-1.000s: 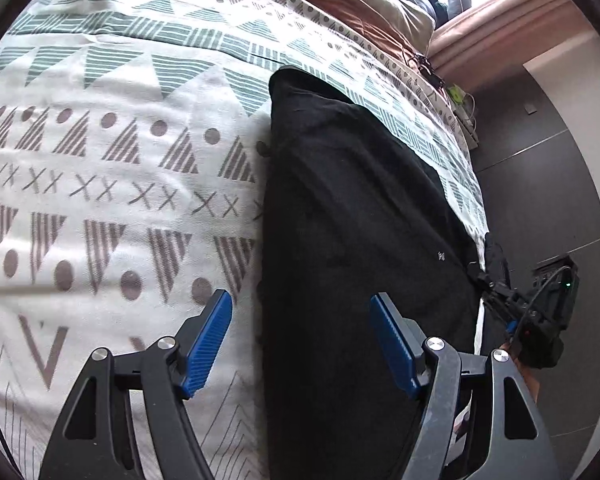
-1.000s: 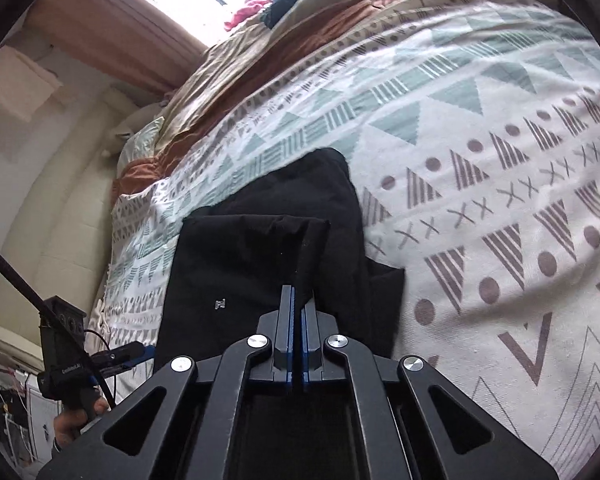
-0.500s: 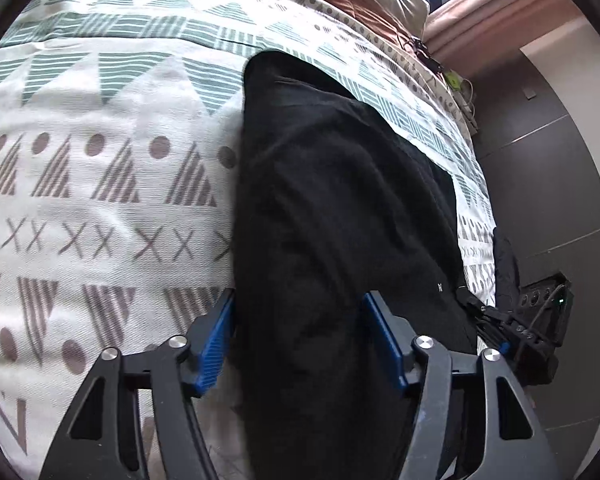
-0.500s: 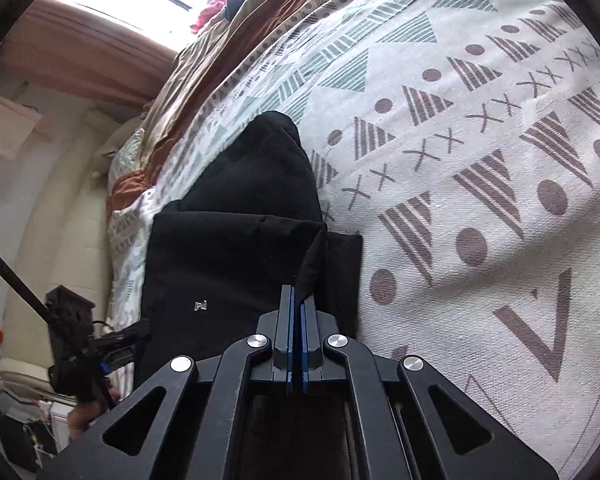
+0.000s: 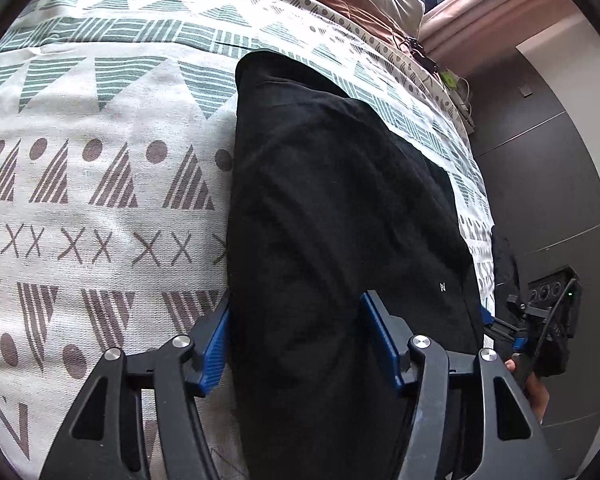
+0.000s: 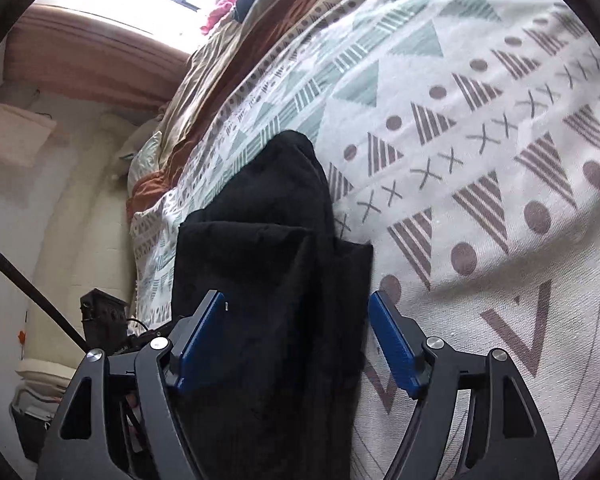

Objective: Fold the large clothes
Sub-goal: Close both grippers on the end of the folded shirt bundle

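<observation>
Both grippers are straddling the black garment (image 5: 340, 220) lying folded on my patterned bedspread (image 5: 80, 200): my right gripper (image 6: 296, 336) is opening, pads clear of cloth, while my left gripper (image 5: 296, 340) is hovering half-open (gripping nothing).

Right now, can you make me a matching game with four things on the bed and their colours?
Things:
1. garment
2. blanket
3. pads
4. logo

Colours:
A. blue
B. white
C. black
D. pale with brown and green shapes

Pairs: 1-C, 2-D, 3-A, 4-B
</observation>
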